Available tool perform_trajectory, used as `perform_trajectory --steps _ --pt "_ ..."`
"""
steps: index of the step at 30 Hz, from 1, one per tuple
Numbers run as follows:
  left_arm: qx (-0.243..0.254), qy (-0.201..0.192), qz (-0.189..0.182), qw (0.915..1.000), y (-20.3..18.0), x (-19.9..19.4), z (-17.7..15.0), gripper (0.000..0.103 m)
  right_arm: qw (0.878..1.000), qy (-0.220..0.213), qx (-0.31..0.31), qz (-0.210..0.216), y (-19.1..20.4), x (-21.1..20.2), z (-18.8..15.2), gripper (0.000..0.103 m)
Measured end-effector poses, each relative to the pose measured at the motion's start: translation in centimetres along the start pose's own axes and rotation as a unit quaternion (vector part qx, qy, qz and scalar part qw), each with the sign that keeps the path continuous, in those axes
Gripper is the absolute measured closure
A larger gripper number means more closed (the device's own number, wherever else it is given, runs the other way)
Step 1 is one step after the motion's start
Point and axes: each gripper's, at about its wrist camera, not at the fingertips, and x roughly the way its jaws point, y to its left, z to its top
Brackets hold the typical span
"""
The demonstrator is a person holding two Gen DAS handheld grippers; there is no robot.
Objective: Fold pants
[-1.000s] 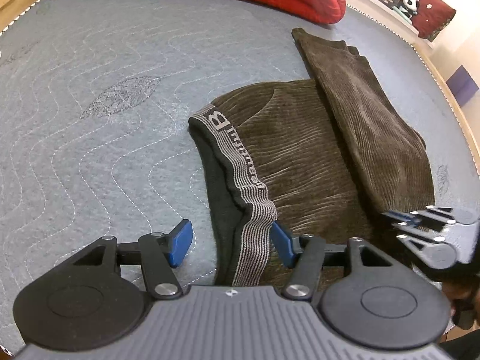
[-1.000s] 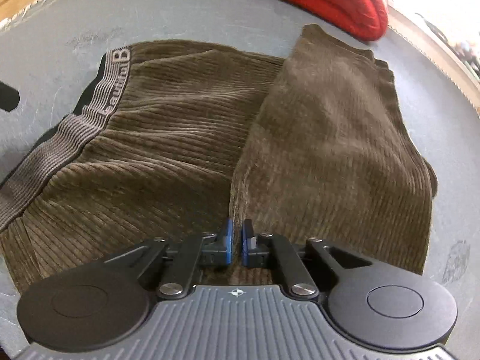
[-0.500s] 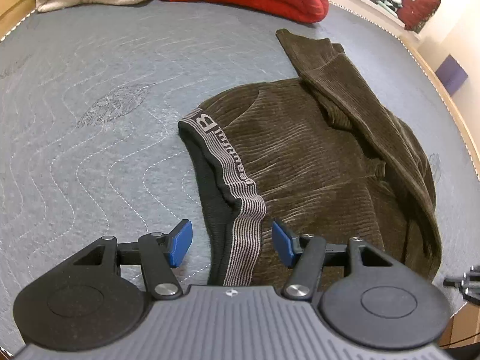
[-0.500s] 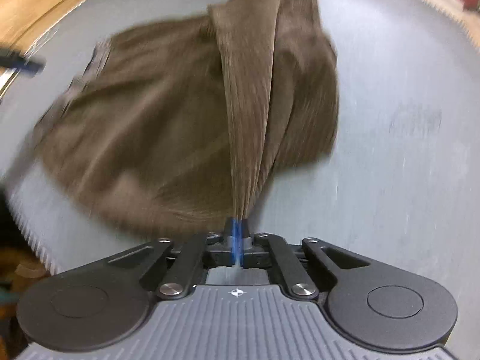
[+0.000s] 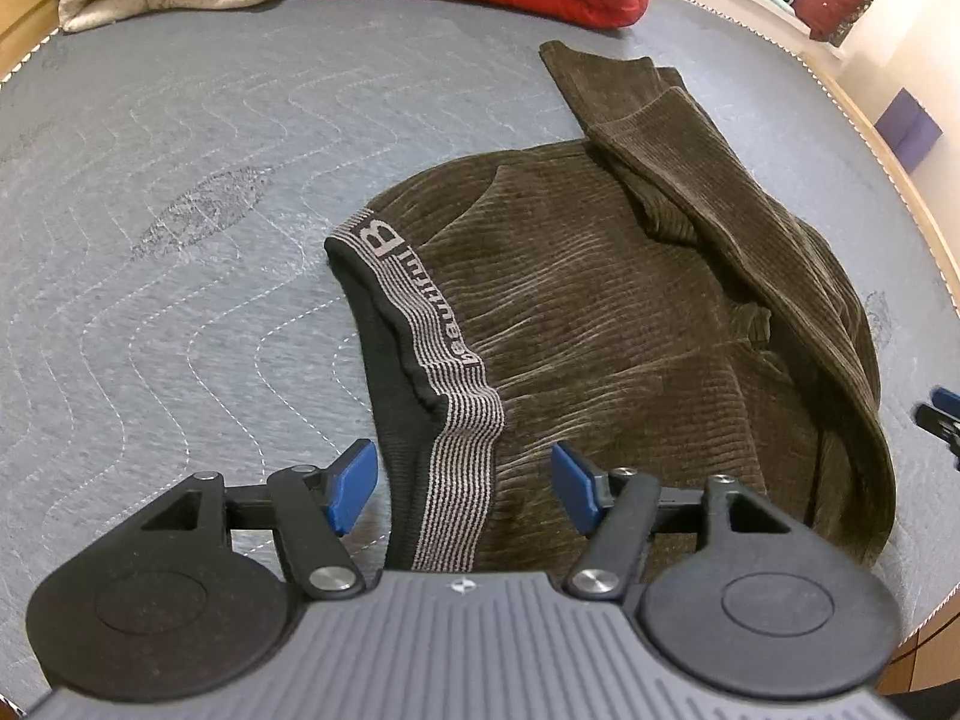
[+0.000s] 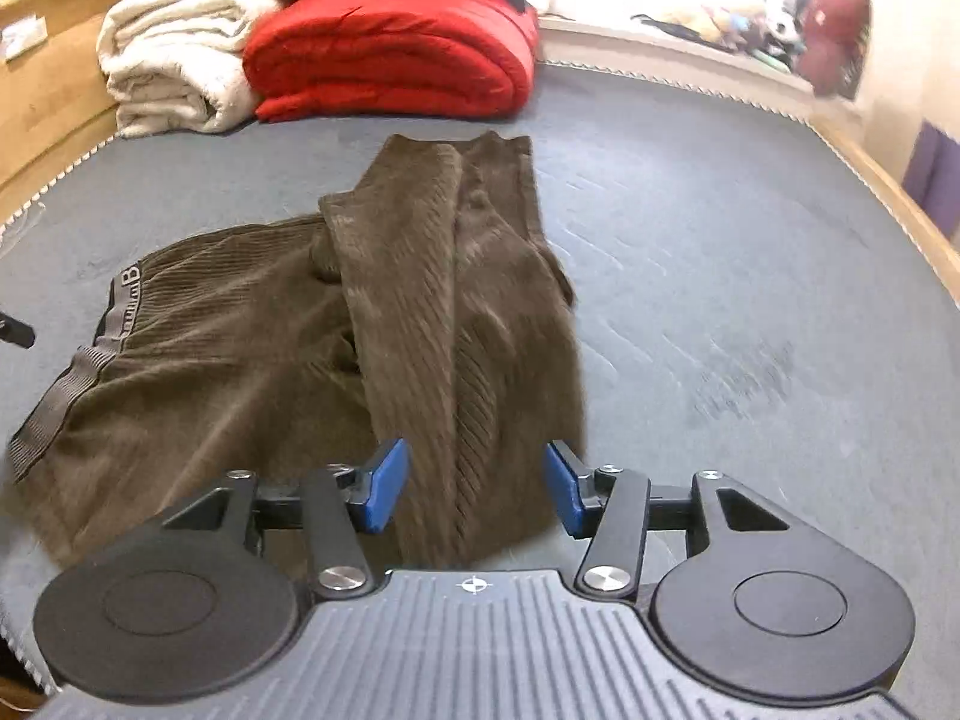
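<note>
Brown corduroy pants lie on grey quilted bed cover, partly folded: legs doubled back over the seat area, running from near edge toward far side. Striped waistband with lettering faces left side of the pants, dark lining showing at its open edge.

Left gripper hangs above the waistband end, jaws opening, blue pads apart. Waistband fabric sits in the gap below them, but pads press on nothing, so released. Left pad is over bare cover just beside waistband, right pad over corduroy.

Right gripper is at the near end of the folded leg, jaws opening, blue pads spread either side of the leg strip. Fabric lies between them, not pinched, released. Right view is slightly motion blurred. A tip of the right gripper shows at right edge of left wrist view, beside the pants' outer fold.

Far end of bed: folded red blanket next to folded cream blanket, both well apart from the pants. Wooden bed frame on left, stuffed toys on a ledge at far right.
</note>
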Motion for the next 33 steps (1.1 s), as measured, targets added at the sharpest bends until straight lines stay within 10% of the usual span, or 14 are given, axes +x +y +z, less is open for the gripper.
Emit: perform_trajectory --steps 9,11,20,25,28,33 --pt "0.001 0.007 0.009 0.9999 0.8 0.1 -0.4 0.032 0.973 0.118 -0.17 -0.099 7.2 9.2 0.5 0.051" --pt "-0.004 0.005 0.009 0.9999 1.2 -0.1 -0.3 0.032 0.973 0.127 -0.169 -0.095 6.9 9.7 0.3 0.096" --pt "0.002 -0.002 0.002 1.0 0.3 -0.5 -0.3 0.032 0.994 0.068 0.016 -0.087 -2.8 3.3 0.0 0.097" --pt "0.029 -0.002 -0.003 0.9996 -1.7 -0.4 -0.6 0.032 0.981 0.158 0.094 -0.066 -9.9 0.5 -6.0 0.097" --pt "0.04 -0.004 -0.005 0.9992 -2.4 -0.4 -0.6 0.032 0.972 0.227 0.037 -0.042 -9.9 0.4 -10.2 0.096" --pt "0.036 -0.005 -0.007 0.9993 -2.7 -0.2 -0.4 0.032 0.988 0.132 0.062 -0.044 -10.4 -2.2 -8.3 0.089"
